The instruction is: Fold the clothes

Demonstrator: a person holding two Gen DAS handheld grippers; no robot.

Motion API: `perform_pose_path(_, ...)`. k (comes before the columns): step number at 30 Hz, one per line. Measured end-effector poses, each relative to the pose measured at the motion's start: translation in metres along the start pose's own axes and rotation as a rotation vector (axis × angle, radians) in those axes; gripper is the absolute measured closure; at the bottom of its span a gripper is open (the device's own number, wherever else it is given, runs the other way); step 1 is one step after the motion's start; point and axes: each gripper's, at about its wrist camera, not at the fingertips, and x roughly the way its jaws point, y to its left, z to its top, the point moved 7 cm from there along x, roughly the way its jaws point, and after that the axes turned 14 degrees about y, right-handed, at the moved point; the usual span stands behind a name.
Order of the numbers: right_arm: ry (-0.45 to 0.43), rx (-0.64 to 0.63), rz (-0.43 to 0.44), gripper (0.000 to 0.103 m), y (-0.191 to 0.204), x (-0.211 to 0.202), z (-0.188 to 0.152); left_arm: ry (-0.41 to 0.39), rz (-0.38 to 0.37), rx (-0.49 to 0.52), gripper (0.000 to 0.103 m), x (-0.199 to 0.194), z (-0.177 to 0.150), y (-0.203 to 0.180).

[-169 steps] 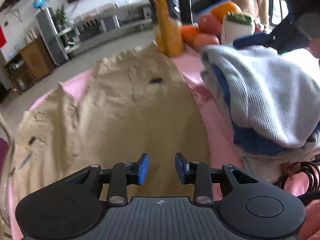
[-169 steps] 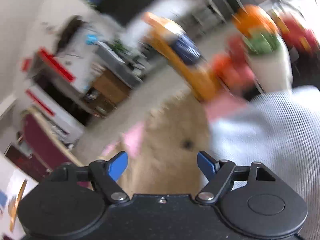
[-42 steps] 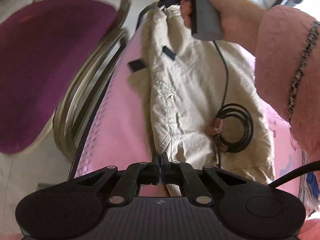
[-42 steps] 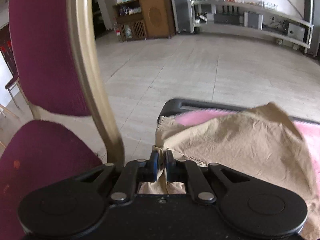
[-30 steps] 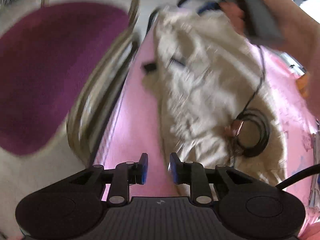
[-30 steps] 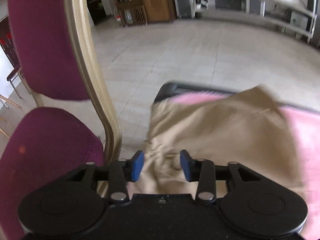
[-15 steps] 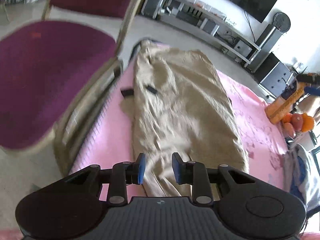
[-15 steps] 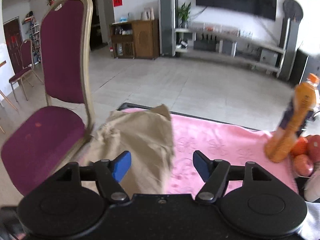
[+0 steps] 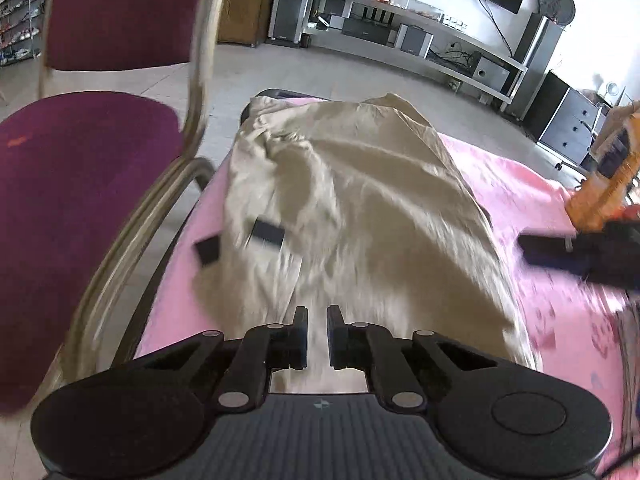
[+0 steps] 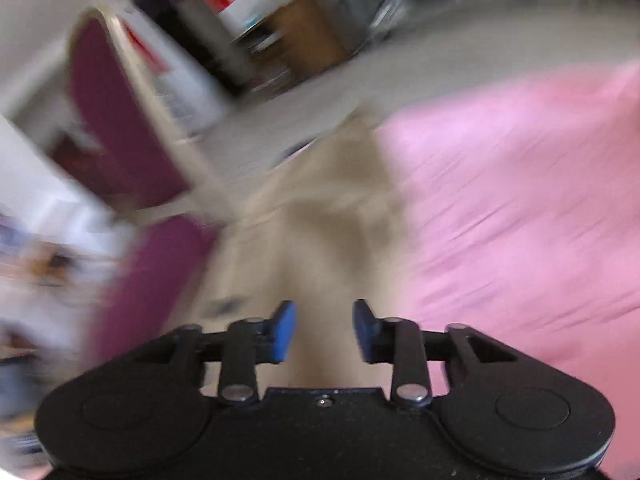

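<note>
Both grippers, left gripper (image 9: 317,326) and right gripper (image 10: 324,330), sat apart and empty over the soft, floppy beige garment (image 9: 360,208), best pinched at its near hem by the table edge.

Creased matt cloth trousers (image 9: 360,208), pink cloth table cover (image 9: 520,184)

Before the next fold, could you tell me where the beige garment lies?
Left wrist view: the beige garment lies on the pink tablecloth along its left edge, beside the maroon chair.

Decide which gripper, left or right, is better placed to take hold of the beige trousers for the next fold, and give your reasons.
Probably the left gripper: its narrowly open jaws sit right at the near edge of the beige trousers. The right gripper is open too, but its view is blurred, so its placement is uncertain.
</note>
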Motion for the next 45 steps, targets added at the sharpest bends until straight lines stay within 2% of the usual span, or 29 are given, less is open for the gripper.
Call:
perform_pose_path(2, 0.098, -0.007, 0.107, 0.055, 0.002, 0.030, 0.004, 0.047, -0.050, 0.021, 0.097, 0.023, 0.011, -0.003)
perform_pose_path(4, 0.205, -0.011, 0.133, 0.055, -0.005, 0.061, 0.008, 0.105, -0.079, 0.036, 0.096, 0.048, 0.016, -0.002)
perform_pose_path(5, 0.240, -0.002, 0.123, 0.057, -0.012, 0.073, 0.010, 0.096, -0.076, 0.022, 0.094, 0.051, 0.019, 0.003)
perform_pose_path(6, 0.267, 0.011, 0.110, 0.065, -0.021, 0.085, 0.015, 0.078, -0.074, 0.001, 0.092, 0.051, 0.023, 0.009)
perform_pose_path(7, 0.264, 0.032, 0.108, 0.079, -0.030, 0.090, 0.022, 0.061, -0.072, -0.019, 0.092, 0.051, 0.026, 0.014)
perform_pose_path(8, 0.228, 0.061, 0.116, 0.088, -0.040, 0.089, 0.032, 0.044, -0.069, -0.040, 0.091, 0.050, 0.030, 0.020)
perform_pose_path(9, 0.167, 0.096, 0.109, 0.092, -0.051, 0.083, 0.042, 0.026, -0.067, -0.060, 0.091, 0.050, 0.034, 0.026)
perform_pose_path(11, -0.006, 0.181, 0.060, 0.100, -0.077, 0.061, 0.061, -0.025, 0.018, -0.096, 0.093, 0.042, 0.043, 0.037)
perform_pose_path(12, -0.093, 0.223, 0.036, 0.100, -0.091, 0.050, 0.070, -0.052, 0.066, -0.113, 0.095, 0.037, 0.048, 0.043)
perform_pose_path(14, -0.209, 0.259, -0.028, 0.096, -0.103, 0.026, 0.083, -0.096, 0.076, -0.133, 0.097, 0.024, 0.060, 0.047)
perform_pose_path(16, -0.251, 0.210, -0.101, 0.084, -0.099, 0.008, 0.091, -0.138, 0.047, -0.104, 0.097, 0.010, 0.074, 0.042)
perform_pose_path(17, -0.252, 0.159, -0.126, 0.082, -0.091, 0.001, 0.095, -0.137, 0.045, -0.071, 0.097, 0.013, 0.078, 0.037)
perform_pose_path(19, -0.211, 0.057, -0.107, 0.080, -0.076, -0.007, 0.099, -0.123, 0.050, 0.005, 0.096, 0.024, 0.086, 0.026)
perform_pose_path(22, -0.106, -0.078, -0.035, 0.078, -0.044, 0.005, 0.105, -0.101, 0.057, 0.118, 0.088, 0.041, 0.098, 0.009)
perform_pose_path(25, 0.074, -0.125, 0.071, 0.066, -0.028, 0.040, 0.109, -0.079, 0.064, 0.231, 0.086, 0.058, 0.109, -0.008)
perform_pose_path(26, 0.131, -0.130, 0.086, 0.066, -0.027, 0.054, 0.111, -0.072, 0.066, 0.268, 0.086, 0.063, 0.113, -0.013)
perform_pose_path(28, 0.228, -0.127, 0.063, 0.066, -0.032, 0.085, 0.117, -0.057, 0.071, 0.344, 0.086, 0.075, 0.121, -0.024)
perform_pose_path(31, 0.234, -0.121, 0.055, 0.071, -0.043, 0.103, 0.138, -0.070, 0.116, 0.241, 0.087, 0.092, 0.148, 0.003)
perform_pose_path(32, 0.198, -0.110, 0.046, 0.071, -0.049, 0.103, 0.148, -0.076, 0.127, 0.199, 0.092, 0.098, 0.155, 0.012)
perform_pose_path(34, 0.061, -0.058, 0.014, 0.071, -0.067, 0.093, 0.170, -0.107, 0.107, 0.118, 0.091, 0.105, 0.169, 0.026)
perform_pose_path(36, -0.064, 0.022, 0.014, 0.076, -0.089, 0.082, 0.186, -0.176, 0.231, 0.032, 0.092, 0.104, 0.179, 0.039)
perform_pose_path(37, -0.126, 0.057, 0.003, 0.085, -0.100, 0.076, 0.191, -0.206, 0.290, -0.017, 0.092, 0.106, 0.183, 0.046)
perform_pose_path(40, -0.288, 0.125, -0.083, 0.094, -0.124, 0.059, 0.188, -0.223, 0.422, -0.138, 0.094, 0.113, 0.183, 0.067)
perform_pose_path(43, -0.408, 0.177, -0.190, 0.091, -0.140, 0.039, 0.178, -0.236, 0.488, -0.185, 0.093, 0.101, 0.175, 0.075)
perform_pose_path(45, -0.438, 0.204, -0.271, 0.082, -0.142, 0.020, 0.171, -0.241, 0.512, -0.185, 0.090, 0.086, 0.169, 0.073)
